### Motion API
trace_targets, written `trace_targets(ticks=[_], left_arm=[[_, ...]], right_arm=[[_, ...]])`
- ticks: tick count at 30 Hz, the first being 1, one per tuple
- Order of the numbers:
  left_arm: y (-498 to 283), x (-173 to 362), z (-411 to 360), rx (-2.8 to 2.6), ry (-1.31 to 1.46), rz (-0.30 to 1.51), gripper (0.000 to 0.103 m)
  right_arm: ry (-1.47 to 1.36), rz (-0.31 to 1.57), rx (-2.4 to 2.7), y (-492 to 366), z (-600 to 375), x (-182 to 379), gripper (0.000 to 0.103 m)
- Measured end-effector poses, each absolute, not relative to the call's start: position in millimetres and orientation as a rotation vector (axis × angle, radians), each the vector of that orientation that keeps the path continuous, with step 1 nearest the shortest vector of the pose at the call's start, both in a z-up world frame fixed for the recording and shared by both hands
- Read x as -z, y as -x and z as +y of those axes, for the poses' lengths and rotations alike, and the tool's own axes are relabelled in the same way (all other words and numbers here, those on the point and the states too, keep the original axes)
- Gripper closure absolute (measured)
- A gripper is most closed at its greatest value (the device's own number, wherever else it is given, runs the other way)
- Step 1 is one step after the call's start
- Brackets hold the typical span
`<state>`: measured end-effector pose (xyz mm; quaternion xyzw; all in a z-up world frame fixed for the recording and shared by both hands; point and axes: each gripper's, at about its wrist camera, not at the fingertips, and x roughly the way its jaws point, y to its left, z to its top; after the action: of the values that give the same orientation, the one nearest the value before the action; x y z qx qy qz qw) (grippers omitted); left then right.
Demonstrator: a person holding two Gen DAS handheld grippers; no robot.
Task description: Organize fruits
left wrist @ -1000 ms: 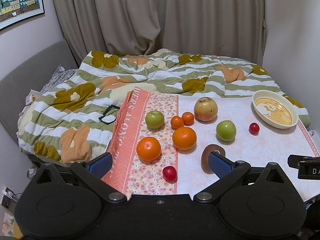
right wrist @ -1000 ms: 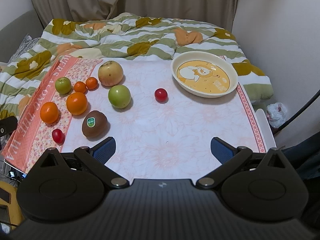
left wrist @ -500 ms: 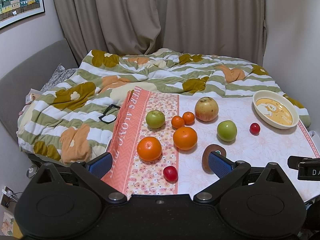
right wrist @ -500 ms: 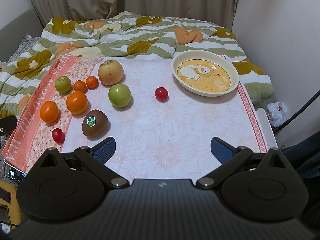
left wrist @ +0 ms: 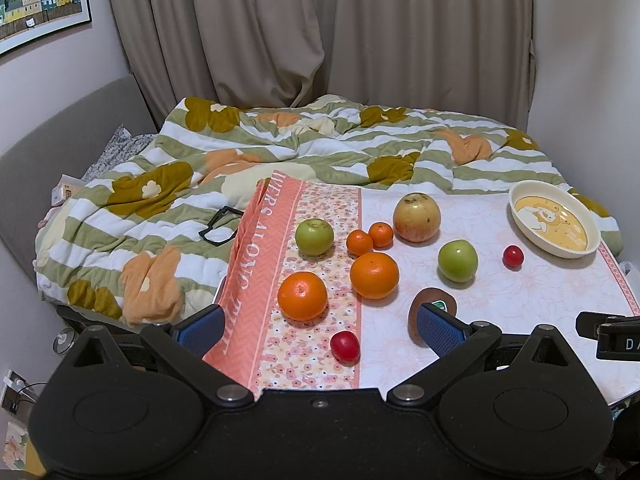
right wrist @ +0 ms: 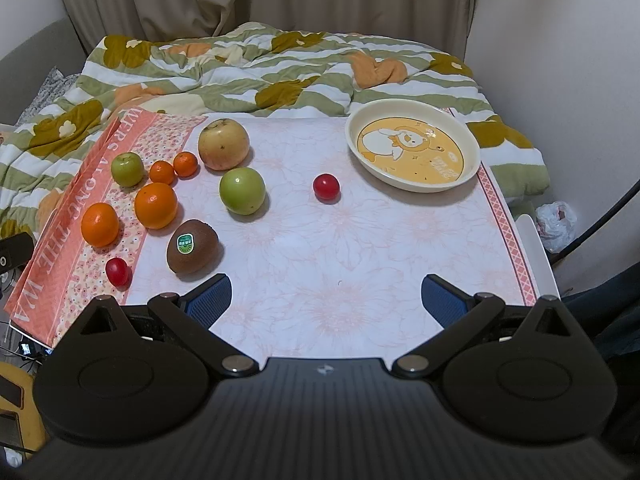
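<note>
Several fruits lie on a table covered with a pink flowered cloth (right wrist: pixel 360 264): a yellow apple (right wrist: pixel 223 144), two green apples (right wrist: pixel 242 191) (right wrist: pixel 127 169), two oranges (right wrist: pixel 155 205) (right wrist: pixel 99 224), two small tangerines (right wrist: pixel 161 172) (right wrist: pixel 185 163), a kiwi with a green sticker (right wrist: pixel 192 245) and two small red fruits (right wrist: pixel 326 187) (right wrist: pixel 117 271). A cream bowl (right wrist: pixel 413 150) with a yellow cartoon bottom stands empty at the far right. My left gripper (left wrist: pixel 318 330) is open over the near edge, the kiwi (left wrist: pixel 434 304) partly behind its right finger. My right gripper (right wrist: pixel 326 300) is open and empty over bare cloth.
A bed with a green, white and orange flowered quilt (left wrist: pixel 248 160) lies behind and left of the table. Black glasses (left wrist: pixel 218 226) lie on the quilt. Curtains and walls close the back and right. A white plastic bag (right wrist: pixel 556 224) lies on the floor at right.
Both views have shifted very slightly; the fruits and bowl have not moved. Both grippers stay open.
</note>
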<state>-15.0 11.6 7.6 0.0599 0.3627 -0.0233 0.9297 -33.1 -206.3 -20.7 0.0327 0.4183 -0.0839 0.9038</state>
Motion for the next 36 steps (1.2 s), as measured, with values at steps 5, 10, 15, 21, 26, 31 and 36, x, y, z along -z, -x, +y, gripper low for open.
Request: trace_targets(ticks=[5, 10, 15, 21, 26, 31, 36], left_arm=[[15, -8, 11, 0.049, -0.123, 0.743, 0.000], [12, -7, 12, 0.055, -0.120, 0.753, 0.000], [0, -2, 18, 0.078, -0.134, 0.763, 0.000], [-17, 22, 25, 0.106, -0.143, 0.789, 0.000], [-29, 50, 26, 0.137, -0.173, 0.780, 0.001], [-38, 77, 27, 0.173, -0.211, 0.771, 0.003], [-46, 102, 25, 0.206, -0.240, 0.809, 0.009]], right_arm=[[-0.066, 0.866, 0.177, 31, -202, 26, 0.000], [-0.066, 0.857, 0.172, 27, -196, 28, 0.000], [-0.060, 0.855, 0.131, 16, -192, 28, 0.000], [-0.053, 0.866, 0.054, -6, -183, 46, 0.000], [-0.028, 0.879, -0.027, -24, -173, 73, 0.000], [-0.011, 0.870, -0.102, -39, -169, 98, 0.000], [-0.017, 0.871, -0.181, -50, -169, 113, 0.000]])
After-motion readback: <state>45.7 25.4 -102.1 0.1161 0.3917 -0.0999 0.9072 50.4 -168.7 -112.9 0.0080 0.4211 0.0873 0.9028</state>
